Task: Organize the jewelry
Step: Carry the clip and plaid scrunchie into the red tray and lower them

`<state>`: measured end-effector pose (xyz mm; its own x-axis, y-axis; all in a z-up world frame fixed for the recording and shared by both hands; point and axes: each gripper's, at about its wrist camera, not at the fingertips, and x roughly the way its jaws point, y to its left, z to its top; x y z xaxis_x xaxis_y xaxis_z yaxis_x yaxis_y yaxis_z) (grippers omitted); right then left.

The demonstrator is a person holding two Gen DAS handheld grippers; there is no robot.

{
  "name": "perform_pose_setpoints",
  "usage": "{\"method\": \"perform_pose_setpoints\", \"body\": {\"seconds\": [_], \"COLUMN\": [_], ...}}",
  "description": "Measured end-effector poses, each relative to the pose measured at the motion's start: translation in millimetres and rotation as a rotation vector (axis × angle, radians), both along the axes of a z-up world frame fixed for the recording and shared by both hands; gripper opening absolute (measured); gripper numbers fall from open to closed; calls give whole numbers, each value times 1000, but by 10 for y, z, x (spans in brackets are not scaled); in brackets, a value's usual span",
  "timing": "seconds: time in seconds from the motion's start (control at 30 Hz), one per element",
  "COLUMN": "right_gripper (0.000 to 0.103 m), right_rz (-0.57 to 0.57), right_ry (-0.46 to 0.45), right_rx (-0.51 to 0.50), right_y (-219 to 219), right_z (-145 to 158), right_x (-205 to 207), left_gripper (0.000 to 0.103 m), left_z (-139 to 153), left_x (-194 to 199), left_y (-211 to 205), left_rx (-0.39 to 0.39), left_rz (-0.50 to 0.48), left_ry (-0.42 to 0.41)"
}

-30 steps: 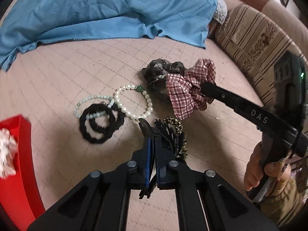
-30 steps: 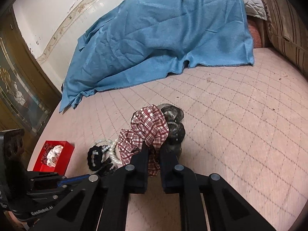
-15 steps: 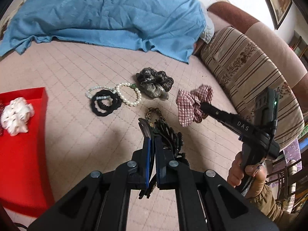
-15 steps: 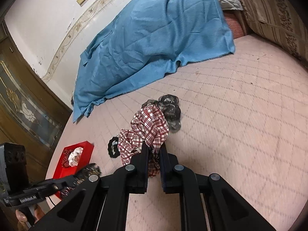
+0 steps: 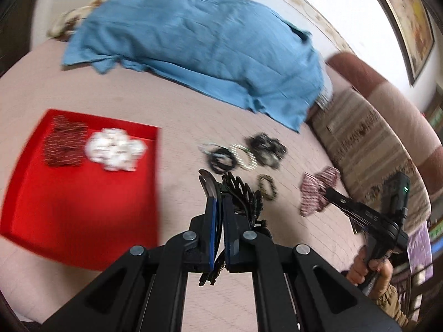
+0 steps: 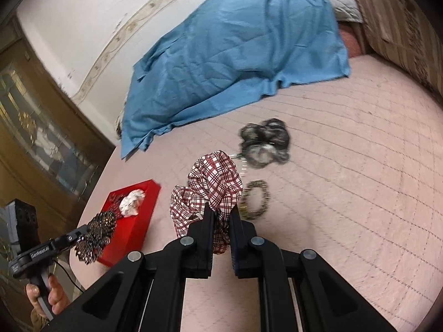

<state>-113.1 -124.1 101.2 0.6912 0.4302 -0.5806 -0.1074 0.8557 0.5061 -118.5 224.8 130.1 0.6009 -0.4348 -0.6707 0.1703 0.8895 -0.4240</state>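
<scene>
left wrist view: your left gripper (image 5: pixel 218 202) is clamped on a dark frilled scrunchie (image 5: pixel 245 199), held above the quilted pink bedspread (image 5: pixel 177 110) beside the red tray (image 5: pixel 69 207), which holds a white scrunchie (image 5: pixel 115 152) and a dark red one (image 5: pixel 65 145). right wrist view: your right gripper (image 6: pixel 223 213) is closed on a red plaid scrunchie (image 6: pixel 213 188), lifted off the bedspread. a leopard-print hair tie (image 6: pixel 256 200) and a grey-black scrunchie (image 6: pixel 265 142) lie beyond it.
</scene>
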Motion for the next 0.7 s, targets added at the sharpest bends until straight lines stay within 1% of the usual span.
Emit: {"method": "perform_pose_setpoints", "body": {"seconds": [0.17,0.3,0.47,0.7], "right_gripper": [11,11,11,11], "right_rz": [86,150,246,369], "right_ry": [-22,-26,-23,-10], "right_rx": [-57,-92,-129,-178], "right_y": [469,856,1394,2077], "right_z": [168,220,238,160], "right_x": [13,57,138,244], "left_gripper": [4,4,5,5], "left_z": [-42,-126,-297,-527], "left_x": [-46,-2,107,230], "left_y": [543,923,1275,1590], "left_rx": [-27,-50,-66,-95], "left_rz": [106,181,261,319], "left_ry": [-6,1,21,50]}}
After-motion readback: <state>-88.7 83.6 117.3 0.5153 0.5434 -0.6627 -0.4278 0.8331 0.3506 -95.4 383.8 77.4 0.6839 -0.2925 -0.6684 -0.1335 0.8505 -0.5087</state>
